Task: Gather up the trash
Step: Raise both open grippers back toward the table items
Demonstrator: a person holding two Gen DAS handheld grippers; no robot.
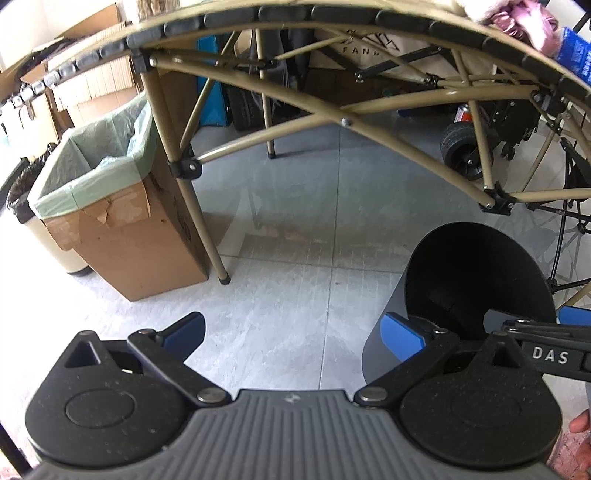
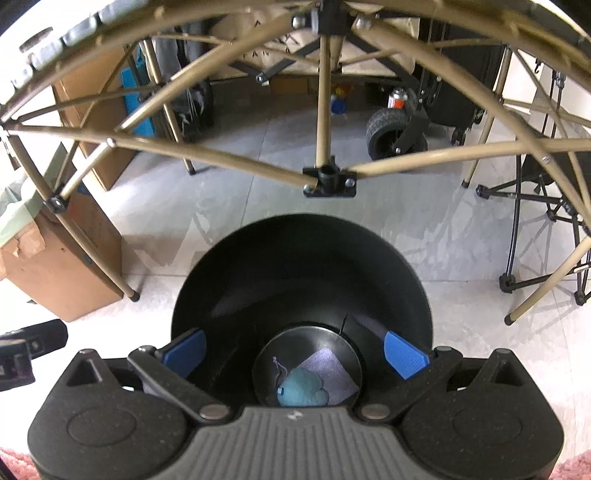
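Observation:
A round black trash bin (image 2: 303,266) stands on the floor in front of the folding table; it also shows in the left wrist view (image 1: 476,273) at the right. At its bottom lie a crumpled teal piece (image 2: 303,391) and a grey-white wrapper (image 2: 334,373). My right gripper (image 2: 295,349) is open and empty, held over the bin's mouth. My left gripper (image 1: 293,334) is open and empty above the floor, left of the bin. On the table edge at top right lie a pink crumpled thing (image 1: 517,16) and a blue packet (image 1: 574,51).
A tan folding table frame (image 1: 332,110) arches overhead with legs (image 1: 218,258) on the tiled floor. A cardboard box lined with a green bag (image 1: 107,177) stands at the left. A wheeled cart (image 1: 465,147) and a black folding stand (image 2: 535,236) are behind and right.

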